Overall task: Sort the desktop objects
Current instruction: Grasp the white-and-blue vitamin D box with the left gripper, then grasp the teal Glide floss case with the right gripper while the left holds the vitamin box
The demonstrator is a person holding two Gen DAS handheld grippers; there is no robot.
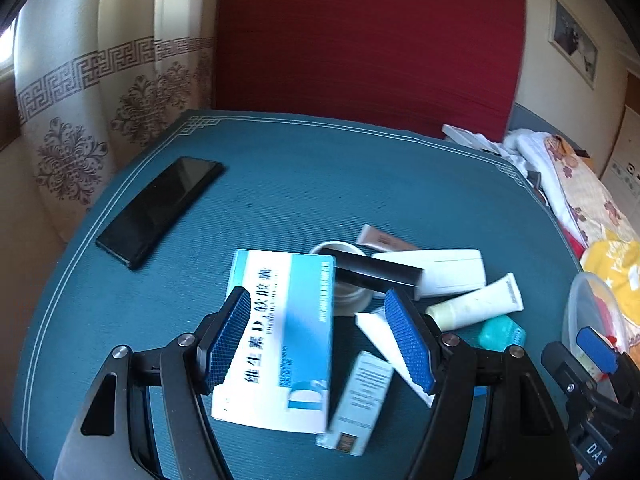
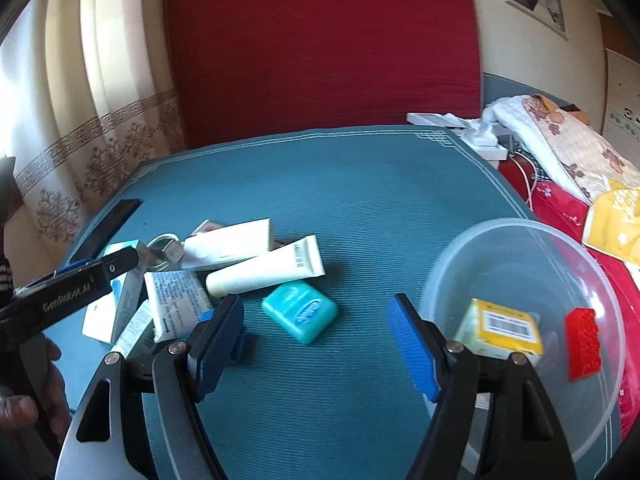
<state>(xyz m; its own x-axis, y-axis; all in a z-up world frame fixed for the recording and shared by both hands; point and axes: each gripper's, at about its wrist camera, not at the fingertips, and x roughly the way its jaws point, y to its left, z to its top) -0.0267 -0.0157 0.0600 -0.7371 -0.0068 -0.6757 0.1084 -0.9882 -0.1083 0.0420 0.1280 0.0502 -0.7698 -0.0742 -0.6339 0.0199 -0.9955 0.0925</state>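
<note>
Left gripper (image 1: 322,336) jaws stand wide and empty above a blue-and-white medicine box (image 1: 280,340), whose long axis runs away between them. Right gripper (image 2: 316,346) jaws, also wide and empty, frame a teal case (image 2: 300,312); a clear bowl (image 2: 480,248) sits just right.

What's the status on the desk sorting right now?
Left gripper open over blue-white box. Right gripper open, empty, near teal case. Clear bowl holds two items.
</note>
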